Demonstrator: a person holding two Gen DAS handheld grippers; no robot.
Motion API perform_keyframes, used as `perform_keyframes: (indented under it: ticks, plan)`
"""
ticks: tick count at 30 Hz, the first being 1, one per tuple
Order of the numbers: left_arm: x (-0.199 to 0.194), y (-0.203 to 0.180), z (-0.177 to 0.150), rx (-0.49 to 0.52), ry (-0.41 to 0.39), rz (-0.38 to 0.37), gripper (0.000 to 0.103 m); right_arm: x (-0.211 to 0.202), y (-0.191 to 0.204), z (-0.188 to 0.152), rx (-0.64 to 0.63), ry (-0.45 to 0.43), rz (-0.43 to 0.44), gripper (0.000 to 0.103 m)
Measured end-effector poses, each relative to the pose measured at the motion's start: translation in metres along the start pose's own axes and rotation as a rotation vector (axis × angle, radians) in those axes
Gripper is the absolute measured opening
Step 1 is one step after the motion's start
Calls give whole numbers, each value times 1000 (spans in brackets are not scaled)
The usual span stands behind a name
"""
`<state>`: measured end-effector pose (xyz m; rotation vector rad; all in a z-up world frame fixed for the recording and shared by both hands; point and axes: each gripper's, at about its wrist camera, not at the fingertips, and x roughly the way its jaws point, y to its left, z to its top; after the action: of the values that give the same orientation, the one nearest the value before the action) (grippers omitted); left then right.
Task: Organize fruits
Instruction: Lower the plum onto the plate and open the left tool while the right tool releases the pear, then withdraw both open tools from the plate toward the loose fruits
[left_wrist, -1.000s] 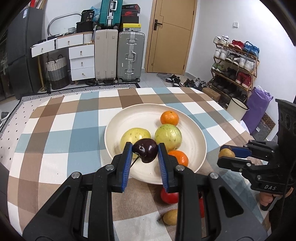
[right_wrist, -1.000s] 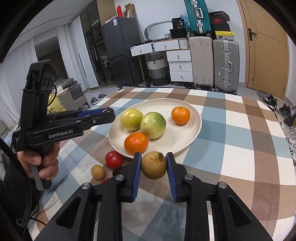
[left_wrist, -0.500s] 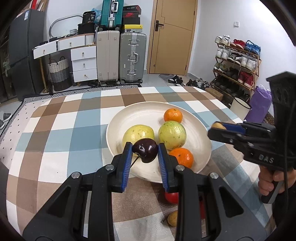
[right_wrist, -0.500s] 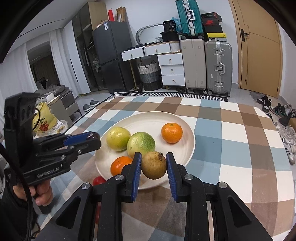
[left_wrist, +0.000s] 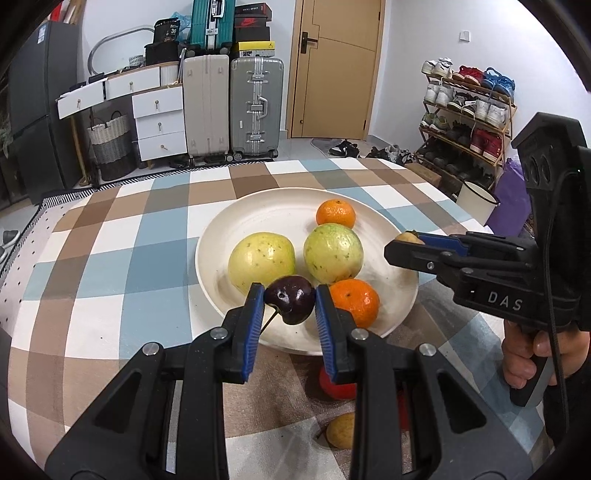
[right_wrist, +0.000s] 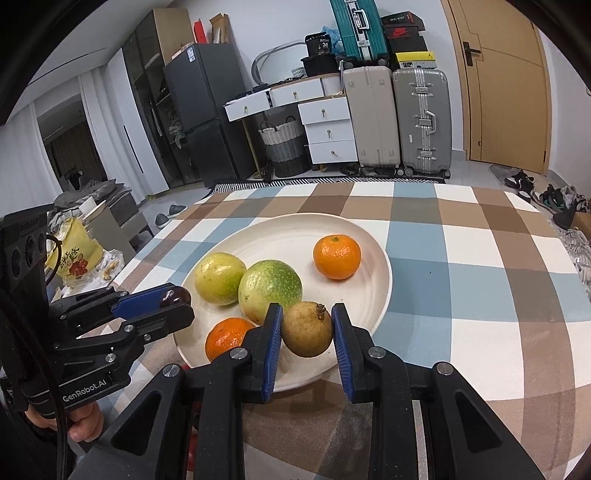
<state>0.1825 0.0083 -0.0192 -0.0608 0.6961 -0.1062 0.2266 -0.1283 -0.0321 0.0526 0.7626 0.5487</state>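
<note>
A cream plate (left_wrist: 280, 206) (right_wrist: 295, 229) on the checkered table holds two yellow-green fruits (left_wrist: 261, 260) (left_wrist: 333, 252) and two oranges (left_wrist: 335, 212) (left_wrist: 354, 302). My left gripper (left_wrist: 290, 306) is shut on a dark cherry (left_wrist: 290, 297) with a stem, held over the plate's near rim; it also shows in the right wrist view (right_wrist: 173, 299). My right gripper (right_wrist: 306, 332) is shut on a small brown round fruit (right_wrist: 306, 328), held over the plate's near right rim; it shows in the left wrist view (left_wrist: 406, 240).
A red fruit (left_wrist: 334, 384) and a small tan fruit (left_wrist: 341, 424) lie on the table below my left gripper. Suitcases (left_wrist: 236, 107), drawers, a door and a shoe rack (left_wrist: 465, 110) stand beyond the table's far edge.
Both grippers have moved forward over the plate with their fruits held. The right gripper has swung in from the table's near right to above the plate's rim.
</note>
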Motion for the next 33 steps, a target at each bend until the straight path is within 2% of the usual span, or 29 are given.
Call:
perform_keyframes:
  ticks: [2, 6, 8, 10, 12, 13, 14, 15, 19, 24, 28, 33]
  plan:
    - [-1, 0, 0, 1, -6, 0, 25, -1, -1, 1, 3, -9, -12, 33]
    - [-6, 1, 1, 2, -14, -5, 26, -8, -3, 0, -1, -18, -30, 38]
    - [-7, 3, 1, -1, -2, -6, 33, -13, -4, -1, -4, -27, -36, 48]
    - [-9, 5, 0, -7, 5, -1, 54, -17, -5, -2, -8, -32, -43, 52]
    - [-14, 7, -1, -19, -10, 4, 67, -22, -5, -2, -15, -35, -56, 58]
    - [-16, 9, -1, -25, -14, 3, 75, -24, -5, -2, -17, -35, -59, 69]
    - [-18, 10, -1, -31, -17, 1, 78, -26, -5, -3, -18, -38, -57, 79]
    - [-21, 11, -2, -37, -22, 0, 82, -28, -5, -3, -18, -43, -53, 83]
    - [-31, 14, -3, -48, -31, -10, 85, -35, -4, -6, -21, -34, -53, 98]
    - [-43, 11, -5, -53, -42, -2, 102, -36, 0, -10, -33, 4, -56, 102]
    - [-47, 7, -9, -29, -36, 34, 102, -38, 8, -14, -58, 20, -43, 102]
    - [-53, 8, -21, -29, -18, 32, 102, -43, 16, -23, -76, 36, -26, 102]
